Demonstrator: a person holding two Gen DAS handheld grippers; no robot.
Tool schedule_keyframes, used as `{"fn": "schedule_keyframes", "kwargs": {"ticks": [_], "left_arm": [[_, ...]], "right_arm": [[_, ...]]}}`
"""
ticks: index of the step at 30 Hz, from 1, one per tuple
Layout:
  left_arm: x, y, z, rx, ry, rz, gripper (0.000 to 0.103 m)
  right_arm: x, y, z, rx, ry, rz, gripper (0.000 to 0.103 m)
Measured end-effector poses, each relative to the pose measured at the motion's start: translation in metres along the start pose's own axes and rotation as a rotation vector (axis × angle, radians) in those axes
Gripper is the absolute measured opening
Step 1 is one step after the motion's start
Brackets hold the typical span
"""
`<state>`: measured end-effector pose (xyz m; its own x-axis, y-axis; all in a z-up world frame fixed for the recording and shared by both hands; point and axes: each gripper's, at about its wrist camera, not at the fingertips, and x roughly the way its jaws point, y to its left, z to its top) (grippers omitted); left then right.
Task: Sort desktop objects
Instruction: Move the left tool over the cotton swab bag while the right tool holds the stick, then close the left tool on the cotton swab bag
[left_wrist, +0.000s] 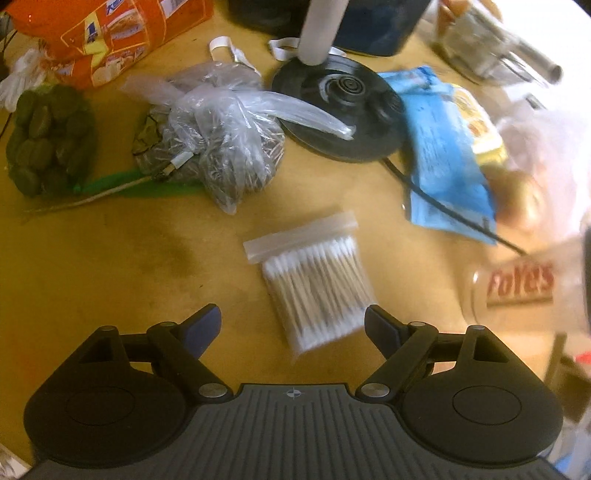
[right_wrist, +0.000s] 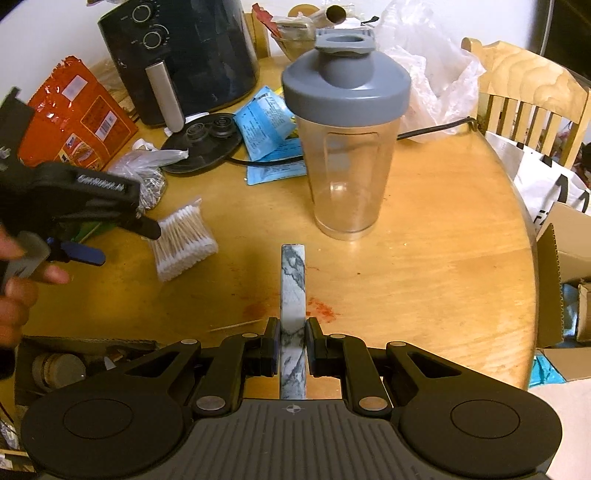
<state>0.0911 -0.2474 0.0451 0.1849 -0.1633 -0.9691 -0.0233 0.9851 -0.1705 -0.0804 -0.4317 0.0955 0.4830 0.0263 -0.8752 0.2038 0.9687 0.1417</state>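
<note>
Swab bag lower centre, left gripper fingers wide, empty; next: straddle, close. Right gripper clamps marble slab

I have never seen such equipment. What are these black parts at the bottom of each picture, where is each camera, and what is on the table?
No robot here: a person holds a two-finger grasping tool in each hand. Each picture comes from a camera on one tool, looking forward along its fingers.

Left wrist view: the left tool is open and empty, just above a bag of cotton swabs. Beyond lie a clear bag of dark bits, a black round base, a blue packet and an orange package.

Right wrist view: the right tool is shut on a marbled flat bar. Ahead, a clear shaker bottle with a grey lid stands on the round wooden table. The left tool and the person's hand show at the left.
</note>
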Motion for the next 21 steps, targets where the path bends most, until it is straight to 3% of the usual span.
{"fn": "schedule_keyframes", "kwargs": {"ticks": [12, 21], "left_arm": [[0.037, -0.019, 0.016, -0.077, 0.054, 0.101, 0.086], [0.054, -0.022, 0.019, -0.123, 0.079, 0.12, 0.085]], "right_arm": [[0.003, -0.014, 0.005, -0.011, 0.019, 0.007, 0.017], [0.004, -0.028, 0.009, -0.005, 0.021, 0.001, 0.017]]}}
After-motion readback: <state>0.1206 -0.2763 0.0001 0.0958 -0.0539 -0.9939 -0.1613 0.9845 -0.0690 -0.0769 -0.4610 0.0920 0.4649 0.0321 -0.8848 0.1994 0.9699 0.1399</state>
